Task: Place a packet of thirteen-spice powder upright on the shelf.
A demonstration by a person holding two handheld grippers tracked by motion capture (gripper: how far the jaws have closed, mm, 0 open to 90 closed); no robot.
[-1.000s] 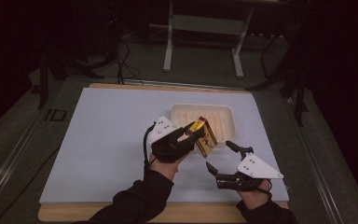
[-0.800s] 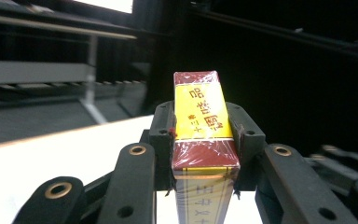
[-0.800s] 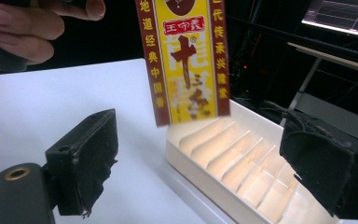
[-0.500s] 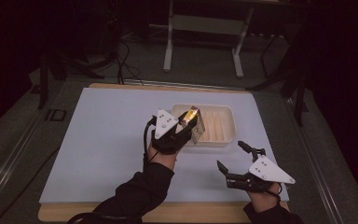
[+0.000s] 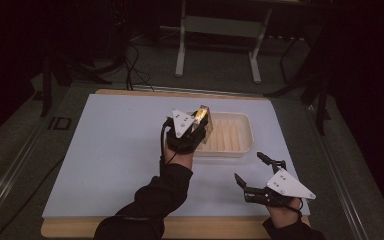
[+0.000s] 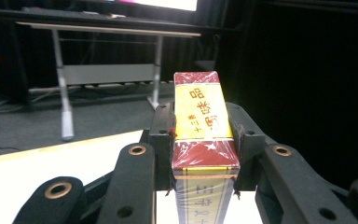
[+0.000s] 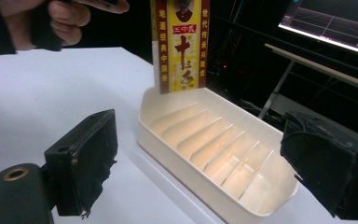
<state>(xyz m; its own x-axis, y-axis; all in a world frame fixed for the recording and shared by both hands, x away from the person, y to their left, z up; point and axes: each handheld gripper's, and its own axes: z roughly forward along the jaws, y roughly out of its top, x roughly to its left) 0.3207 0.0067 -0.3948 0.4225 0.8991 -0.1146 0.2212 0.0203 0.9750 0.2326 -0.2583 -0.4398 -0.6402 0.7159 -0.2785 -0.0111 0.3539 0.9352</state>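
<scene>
Box [image 6: 200, 121] between left hand-held gripper [image 5: 200, 119] jaws

A: What carries everything here?

B: A wooden table [image 5: 70, 229], its pale edge showing along the near and far sides. A white sheet [image 5: 105, 160] lies flat on it and covers almost the whole top.

A: And on the sheet?

B: A cream plastic tray [image 5: 246, 131] with raised ribs across its floor, sitting right of centre toward the far edge. In the right gripper view the tray [image 7: 168, 140] rests flat on the sheet [image 7: 37, 88].
</scene>
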